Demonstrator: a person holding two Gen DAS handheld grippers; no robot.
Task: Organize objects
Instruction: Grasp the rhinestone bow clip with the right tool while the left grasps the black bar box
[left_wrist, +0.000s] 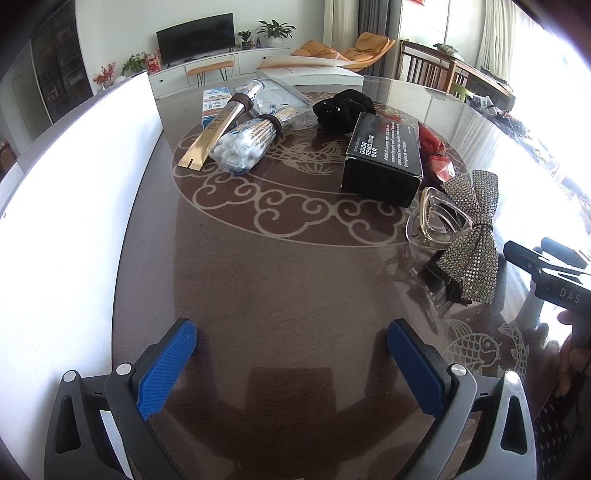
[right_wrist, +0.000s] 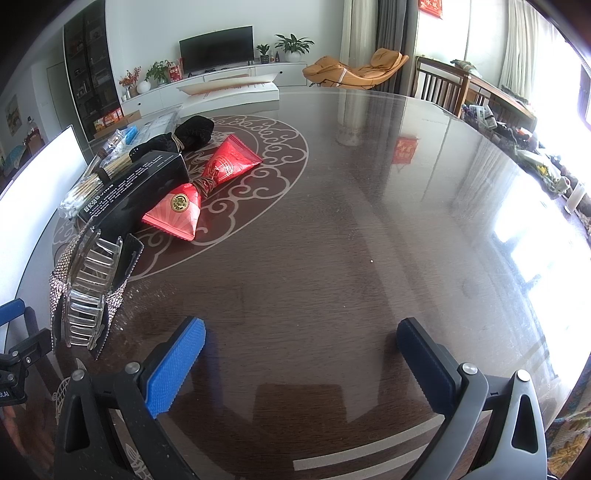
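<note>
Nothing appears sorted yet: every item lies loose on the table (left_wrist: 295, 280), and the white box (left_wrist: 74, 221) left of the black box (left_wrist: 384, 155) shows no contents. Left of that landmark: one gold tube (left_wrist: 218, 127), one cotton-swab bundle (left_wrist: 245, 144). Behind it: one black pouch (left_wrist: 341, 107). Right of it: one red packet (right_wrist: 207, 184), one clear hair claw (left_wrist: 436, 218), one rhinestone bow (left_wrist: 472, 236). Left gripper (left_wrist: 291, 365) and right gripper (right_wrist: 301, 365) both hang spread and empty.

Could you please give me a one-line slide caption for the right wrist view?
Open right gripper hovers over a bare patch of the dark table; red packet, black box and clear hair clip lie left.
</note>
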